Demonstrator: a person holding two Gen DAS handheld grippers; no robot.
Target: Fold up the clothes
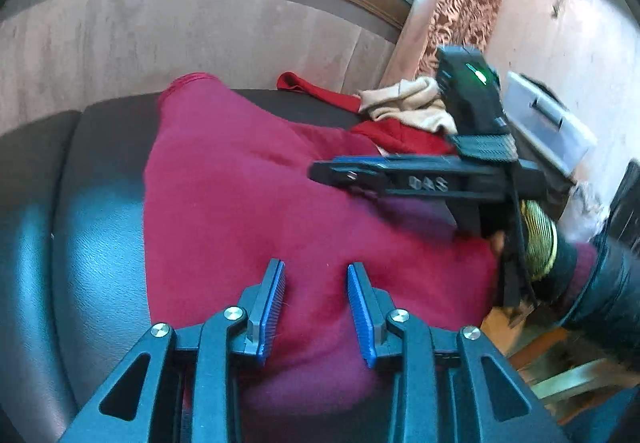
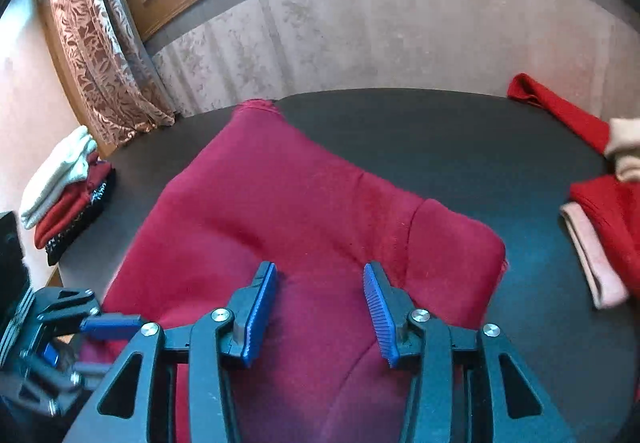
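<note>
Three folded garments (image 2: pixel 64 195) stacked at far left of the right-wrist view, done. Crimson sweater (image 2: pixel 304 211) mid-frame on the dark seat (image 2: pixel 400 123), part-folded; left gripper (image 1: pixel 316 307) and right gripper (image 2: pixel 320 307) above it, jaws spread, empty. Unfolded red and beige clothes (image 2: pixel 608 179) at right edge remain.

Crimson sweater (image 2: pixel 280 211), black seat (image 2: pixel 440 131)

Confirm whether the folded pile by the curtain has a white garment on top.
Yes: in the right wrist view a white garment lies on top of the folded pile beside the curtain.
</note>
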